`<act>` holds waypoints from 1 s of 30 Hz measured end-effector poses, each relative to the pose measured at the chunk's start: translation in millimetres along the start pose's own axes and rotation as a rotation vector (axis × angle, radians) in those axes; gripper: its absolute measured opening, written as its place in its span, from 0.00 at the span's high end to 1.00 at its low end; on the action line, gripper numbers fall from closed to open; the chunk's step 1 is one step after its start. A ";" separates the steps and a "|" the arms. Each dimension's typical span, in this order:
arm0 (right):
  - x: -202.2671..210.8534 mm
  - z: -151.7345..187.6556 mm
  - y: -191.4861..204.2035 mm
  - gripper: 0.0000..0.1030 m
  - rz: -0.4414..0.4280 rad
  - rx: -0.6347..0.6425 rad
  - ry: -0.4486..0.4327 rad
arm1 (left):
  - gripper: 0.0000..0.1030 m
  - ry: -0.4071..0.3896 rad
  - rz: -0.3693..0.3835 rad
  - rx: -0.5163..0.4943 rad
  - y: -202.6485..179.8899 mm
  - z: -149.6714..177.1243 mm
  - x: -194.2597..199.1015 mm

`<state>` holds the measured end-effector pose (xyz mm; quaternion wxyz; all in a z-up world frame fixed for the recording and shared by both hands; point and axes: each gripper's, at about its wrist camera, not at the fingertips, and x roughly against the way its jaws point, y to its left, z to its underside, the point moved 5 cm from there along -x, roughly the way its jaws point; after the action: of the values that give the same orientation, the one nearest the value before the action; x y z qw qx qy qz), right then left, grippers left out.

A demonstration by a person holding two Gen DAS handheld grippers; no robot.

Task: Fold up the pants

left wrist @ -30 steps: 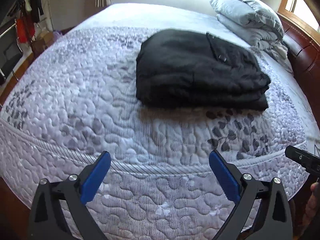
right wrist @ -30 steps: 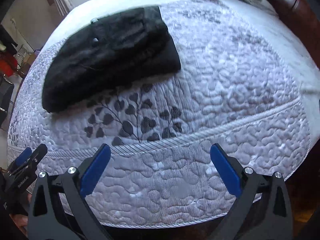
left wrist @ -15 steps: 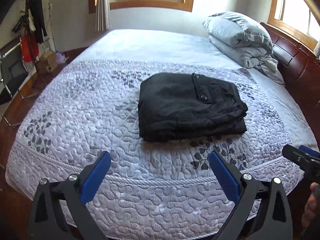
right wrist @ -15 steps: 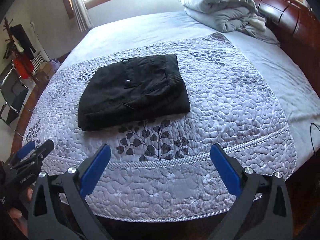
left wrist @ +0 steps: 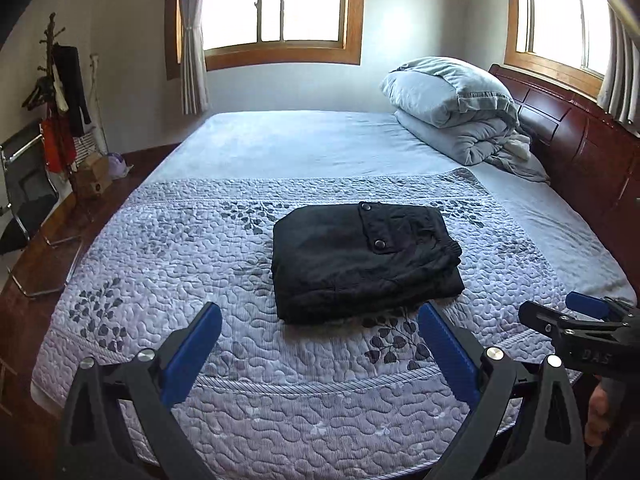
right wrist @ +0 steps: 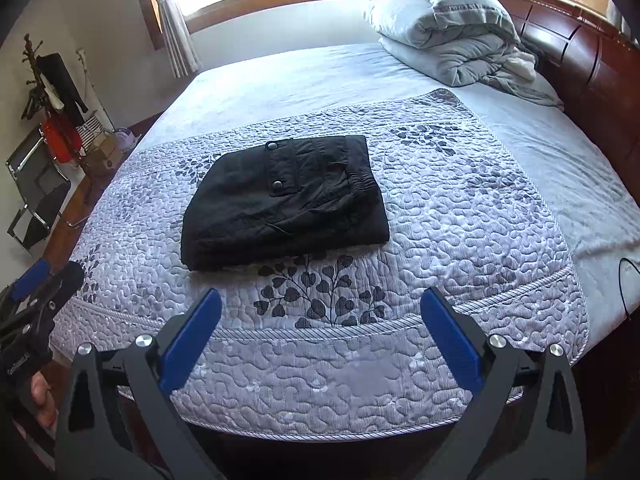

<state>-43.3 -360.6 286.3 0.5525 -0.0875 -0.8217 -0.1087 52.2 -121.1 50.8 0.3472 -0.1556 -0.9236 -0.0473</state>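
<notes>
Left gripper (left wrist: pixel 318 346) hovering near bed edge, jaws gaping wide, gripping nothing. Right gripper (right wrist: pixel 320 330) doing likewise, also empty. Beyond, black pants (left wrist: pixel 362 260) lying folded on quilt (left wrist: pixel 168 264). Farther back, grey duvet (left wrist: pixel 452 108) sitting bundled against headboard (left wrist: pixel 576 140).

The pants (left wrist: pixel 364 258) are soft, dull black cloth with shiny metal snaps. Under them, the quilt (left wrist: pixel 168 264) is bumpy stitched cloth. Behind the pants, the headboard (right wrist: pixel 580 52) is dark, shiny wood. The fingers (right wrist: pixel 192 344) near the quilt's edge are smooth blue plastic on matt black arms.
</notes>
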 end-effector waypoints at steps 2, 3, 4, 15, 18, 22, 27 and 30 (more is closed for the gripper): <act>1.6 -0.1 1.8 0.03 0.008 0.007 -0.007 | 0.04 -0.011 -0.006 -0.012 -2.0 -0.8 4.0; 2.5 -0.2 3.0 0.03 0.008 0.011 -0.009 | 0.04 -0.015 -0.009 -0.017 -2.8 -1.5 5.9; 3.3 -0.4 3.9 0.03 0.009 0.014 -0.010 | 0.04 -0.018 -0.009 -0.017 -3.1 -2.0 7.1; 7.9 0.6 5.1 0.03 0.021 0.022 -0.019 | 0.04 -0.009 0.008 0.038 4.0 -0.1 6.8; 7.8 0.5 5.0 0.03 0.022 0.023 -0.020 | 0.04 0.002 0.004 0.036 4.6 1.7 3.9; 6.1 1.4 5.5 0.03 0.031 0.027 -0.013 | 0.04 0.014 0.001 0.030 3.6 4.9 0.7; 6.9 1.0 5.5 0.03 0.034 0.028 -0.018 | 0.04 0.023 0.000 0.029 3.8 6.2 -2.2; 6.4 0.3 4.4 0.03 0.035 0.025 -0.018 | 0.04 0.027 -0.004 0.029 5.1 6.6 -4.4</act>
<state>-44.8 -356.2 292.5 0.5479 -0.0961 -0.8263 -0.0880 52.8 -116.1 42.8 0.3617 -0.1482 -0.9197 -0.0367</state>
